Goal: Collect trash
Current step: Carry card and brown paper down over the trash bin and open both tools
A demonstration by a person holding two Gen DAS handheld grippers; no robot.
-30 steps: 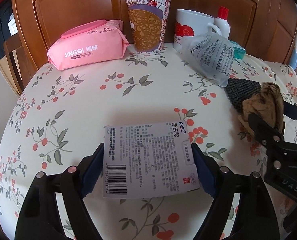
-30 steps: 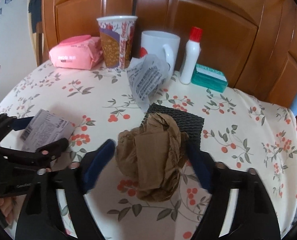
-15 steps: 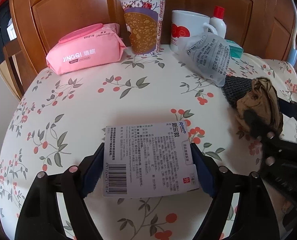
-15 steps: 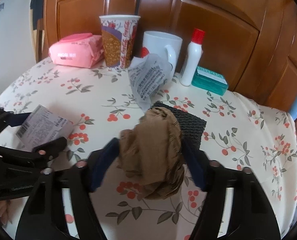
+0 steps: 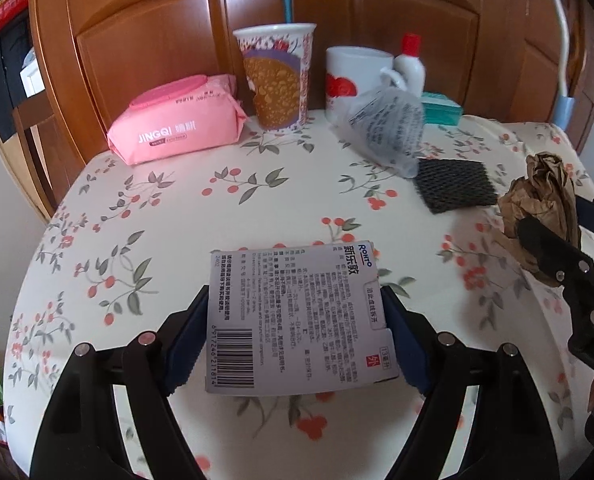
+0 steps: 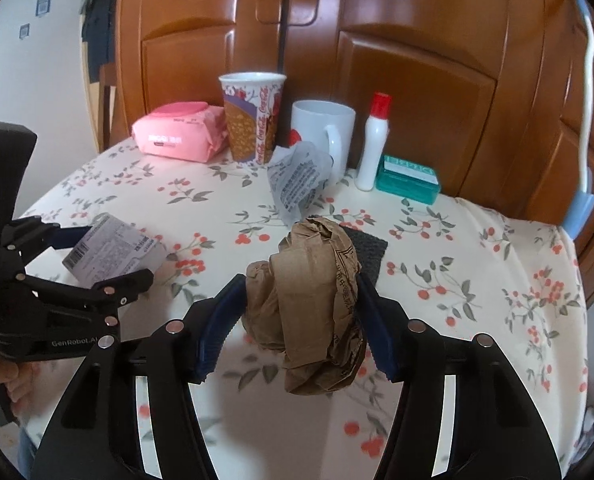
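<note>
Moved: my right gripper (image 6: 297, 312) just closed its jaws on the brown paper ball (image 6: 313, 304) and lifted it; sponge (image 6: 367, 248) now shows clear.
Left: my left gripper (image 5: 297, 332) clamped on flat box (image 5: 297, 320), off the table (image 5: 177, 220).
Risk: soft ball may slip out; thin box may tilt, grip is at edges only.
Places: ball in front of sponge, w/ box well left of sponge.
Left over: plastic wrapper (image 5: 389, 128), touching behind the sponge.

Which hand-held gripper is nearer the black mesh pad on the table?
Right. The right hand-held gripper, shut on the crumpled brown paper, sits just in front of the black mesh pad; the left hand-held gripper, holding the white printed box, is farther away.
</note>
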